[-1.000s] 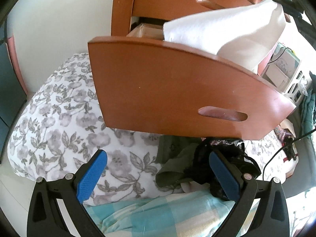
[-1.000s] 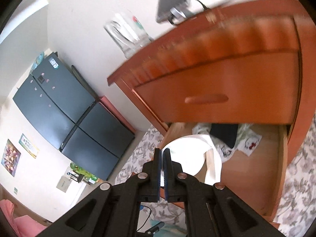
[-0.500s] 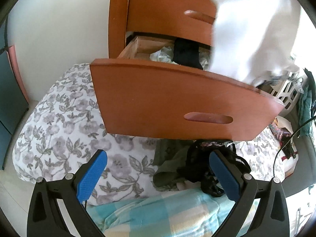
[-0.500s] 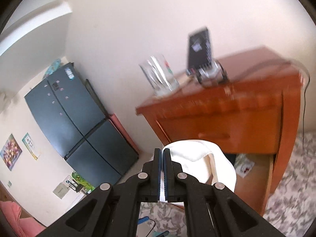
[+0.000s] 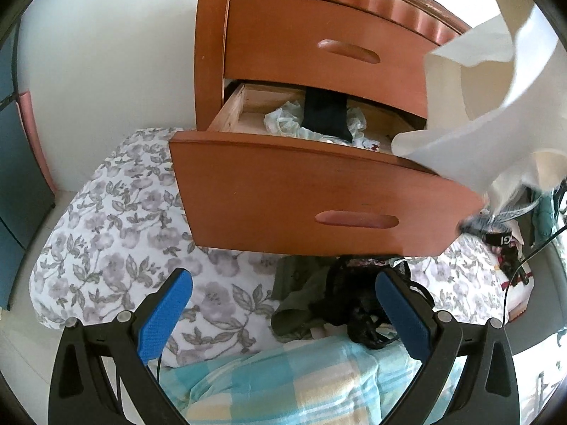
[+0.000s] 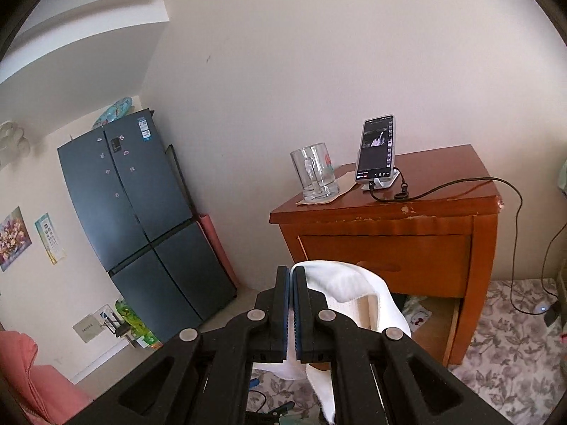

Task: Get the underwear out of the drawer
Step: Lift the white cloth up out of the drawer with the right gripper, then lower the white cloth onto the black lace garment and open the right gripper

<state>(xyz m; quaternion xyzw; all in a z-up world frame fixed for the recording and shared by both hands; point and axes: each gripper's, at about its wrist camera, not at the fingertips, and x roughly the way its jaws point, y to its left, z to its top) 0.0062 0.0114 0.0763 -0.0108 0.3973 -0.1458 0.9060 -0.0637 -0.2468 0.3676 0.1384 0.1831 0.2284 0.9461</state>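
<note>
The wooden nightstand's lower drawer [image 5: 319, 198] stands pulled out, with black underwear [image 5: 324, 115] and pale patterned garments [image 5: 283, 120] inside. White underwear [image 5: 496, 113] hangs in the air at the right of the left wrist view, above the drawer's right corner. My right gripper [image 6: 291, 276] is shut on that white underwear [image 6: 354, 294], lifted well above the nightstand [image 6: 389, 241]. My left gripper [image 5: 280, 297] is open and empty, low in front of the drawer, over a pile of dark and olive underwear [image 5: 336, 304] on the bed.
A floral bedspread [image 5: 106, 219] and a blue checked blanket [image 5: 301, 379] lie below. On the nightstand top stand a glass mug [image 6: 313, 173] and a phone [image 6: 377, 148] with a cable. A dark fridge [image 6: 134, 219] stands at the left wall.
My right gripper has risen and drawn back, carrying the white underwear out of the drawer and up to the right. The left gripper has pulled back slightly, so the drawer's contents now show.
</note>
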